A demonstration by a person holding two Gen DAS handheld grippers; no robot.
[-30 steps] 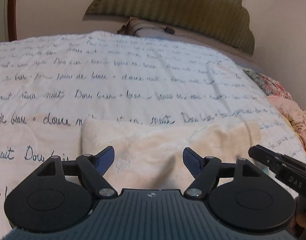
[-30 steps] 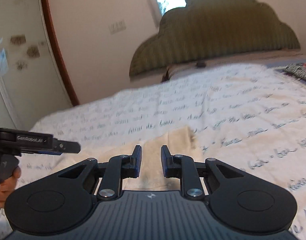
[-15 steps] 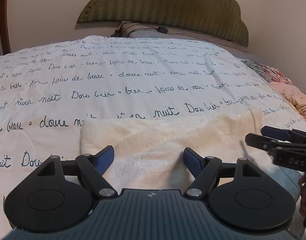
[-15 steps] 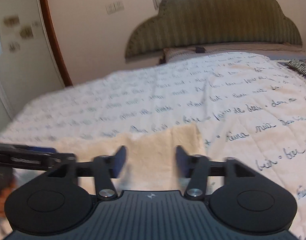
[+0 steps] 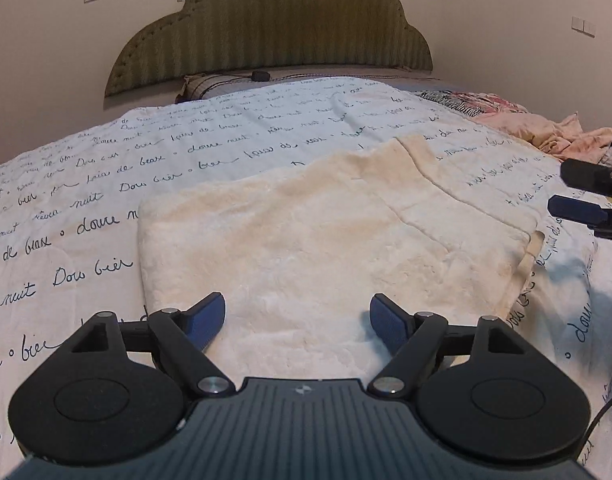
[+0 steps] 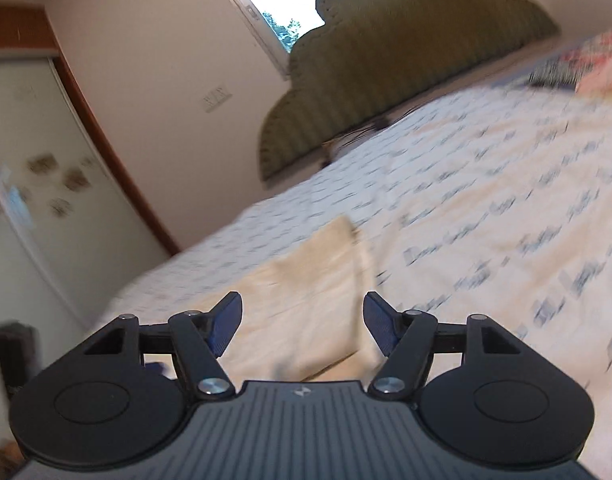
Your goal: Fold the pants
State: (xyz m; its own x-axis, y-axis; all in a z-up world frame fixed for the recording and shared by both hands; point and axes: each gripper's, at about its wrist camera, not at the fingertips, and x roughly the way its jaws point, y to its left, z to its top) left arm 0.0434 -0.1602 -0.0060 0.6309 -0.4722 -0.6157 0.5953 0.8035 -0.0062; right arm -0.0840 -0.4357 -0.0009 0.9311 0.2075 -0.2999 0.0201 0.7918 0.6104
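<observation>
Nearest to us, our left gripper (image 5: 297, 320) hangs just above the near edge of the cream pants (image 5: 326, 240). Its jaws stand wide and have just been opening a little more; only the fleece below shows in the gap, and nothing is held. Our right gripper (image 6: 301, 322) is also wide apart and empty, its jaws not widening much now; the folded corner of the pants lies under it and ahead.

The pants lie folded on the white bedspread (image 5: 105, 184) with blue handwriting, as a broad block. Its long axis runs from the near left to the far right, towards the waistband end. The left gripper is over the middle of the near edge, so we judge it the nearer one for the next fold.

The right wrist view is blurred and tilted, so we cannot read the cloth edges there. The near hem is cut off behind the gripper bodies. Farther away, the green headboard (image 5: 273, 28) closes the scene.
</observation>
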